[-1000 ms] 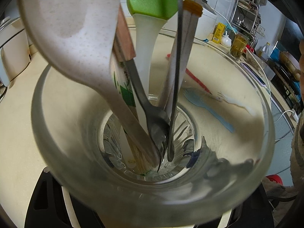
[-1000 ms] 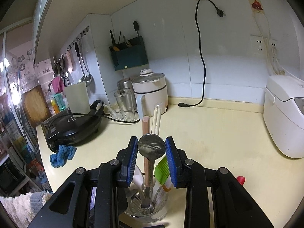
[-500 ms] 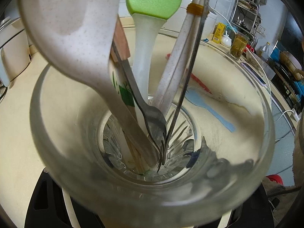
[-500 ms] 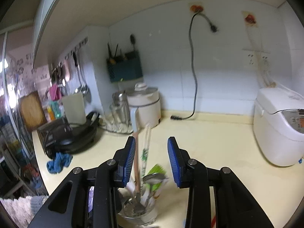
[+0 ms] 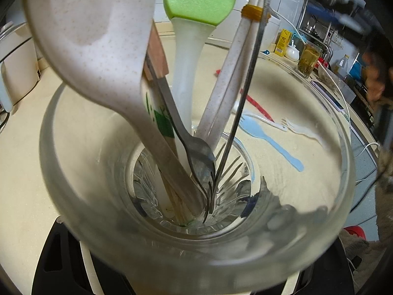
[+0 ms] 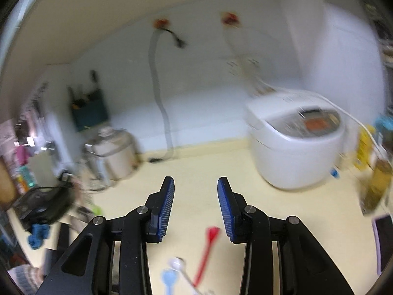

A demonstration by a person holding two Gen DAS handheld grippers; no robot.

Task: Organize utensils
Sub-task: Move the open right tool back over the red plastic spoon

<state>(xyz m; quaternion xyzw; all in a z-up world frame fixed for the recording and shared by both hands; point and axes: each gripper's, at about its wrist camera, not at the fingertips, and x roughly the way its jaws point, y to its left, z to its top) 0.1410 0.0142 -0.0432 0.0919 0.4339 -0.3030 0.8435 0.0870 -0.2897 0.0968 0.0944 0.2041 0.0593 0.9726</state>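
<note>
The left wrist view looks straight down into a clear round glass cup that fills the picture. The left gripper's black parts sit under the cup at the bottom edge, but whether its tongs squeeze the cup cannot be told. Standing in the cup are a speckled white plastic spoon, a green silicone brush, a metal fork and speckled chopsticks. Only the right wrist view shows the right gripper. Its blue pads have just been opening, with nothing between them. Below them on the cream counter lie a red plastic spoon, a light blue plastic fork and a white spoon. A blurry white rice cooker stands further back.
</note>
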